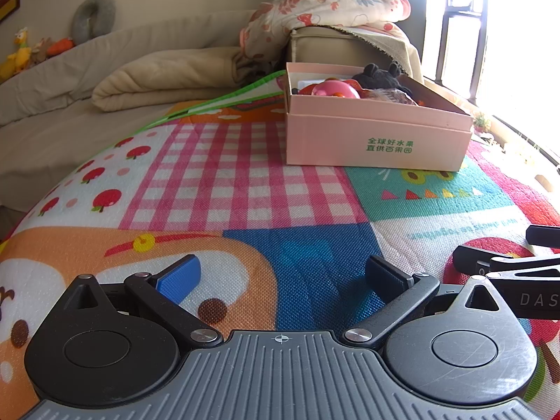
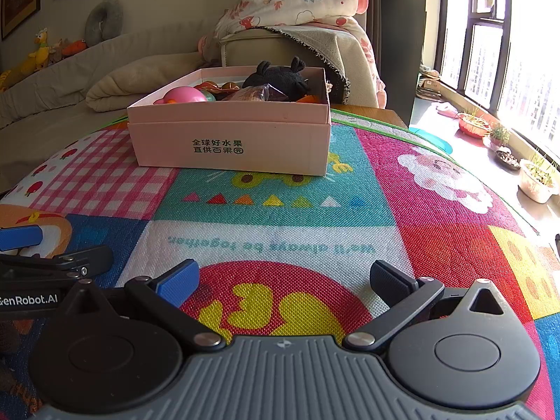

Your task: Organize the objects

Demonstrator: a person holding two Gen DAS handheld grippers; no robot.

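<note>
- Nearest the lens, the left tool hovers low over a colourful play mat, its jaws spread wide with nothing between them; one finger carries a blue pad, the other a dark one.
- Just beside it, the right tool sits at the same low height over the mat's red and yellow patch, jaws likewise wide apart and empty. Each tool's side shows at the edge of the other's view.
- Farther along the mat stands a pink cardboard box, open-topped, with green printed characters on its front wall, resting across the checked and teal panels.
- Inside the box lie a pink round toy, a black plush toy near the back, and several smaller red and orange pieces too jumbled to tell apart.
- Behind the box, a beige folded blanket lies on a sofa, and a floral quilt is heaped over the armrest.
- At the far left, a grey neck pillow and small plush toys line the sofa back; at right, potted plants sit along a sunlit window sill.
</note>
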